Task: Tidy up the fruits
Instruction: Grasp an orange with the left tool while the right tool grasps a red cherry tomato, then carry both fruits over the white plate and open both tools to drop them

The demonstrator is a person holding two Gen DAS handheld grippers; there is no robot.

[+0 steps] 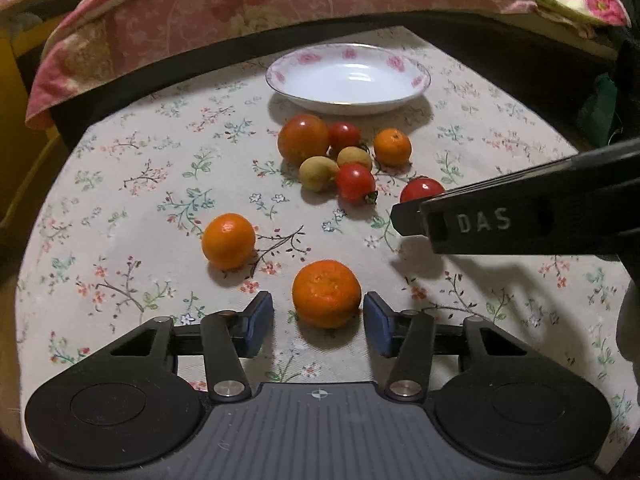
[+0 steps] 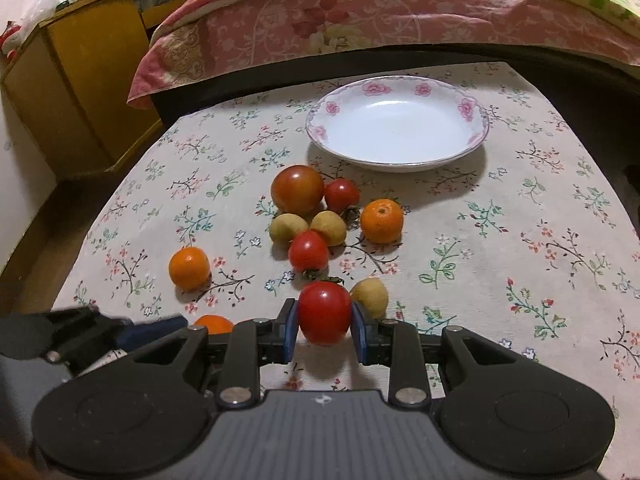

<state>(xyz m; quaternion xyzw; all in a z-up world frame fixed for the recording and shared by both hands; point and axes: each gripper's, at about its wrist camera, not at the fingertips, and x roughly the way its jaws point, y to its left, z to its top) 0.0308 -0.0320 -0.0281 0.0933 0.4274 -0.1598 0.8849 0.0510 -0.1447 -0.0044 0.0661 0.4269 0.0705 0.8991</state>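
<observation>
Several fruits lie on a floral tablecloth before a white plate point(image 1: 348, 76) with pink flowers, also in the right wrist view point(image 2: 398, 124). My left gripper point(image 1: 319, 322) is open, its blue pads on either side of a mandarin point(image 1: 326, 294) without touching. My right gripper point(image 2: 324, 330) is shut on a red tomato point(image 2: 324, 312); from the left wrist view it point(image 1: 412, 220) comes in from the right, with the tomato point(image 1: 422, 190) behind its tip. A pile holds a big tomato point(image 2: 297, 189), small tomatoes point(image 2: 308, 251) and longans point(image 2: 329, 227).
More mandarins lie loose point(image 1: 228, 241) point(image 2: 382, 220). A longan point(image 2: 370, 297) sits right beside my right gripper. A bed with a pink floral quilt point(image 2: 360, 20) runs behind the table. A yellow cabinet point(image 2: 80, 80) stands at the back left.
</observation>
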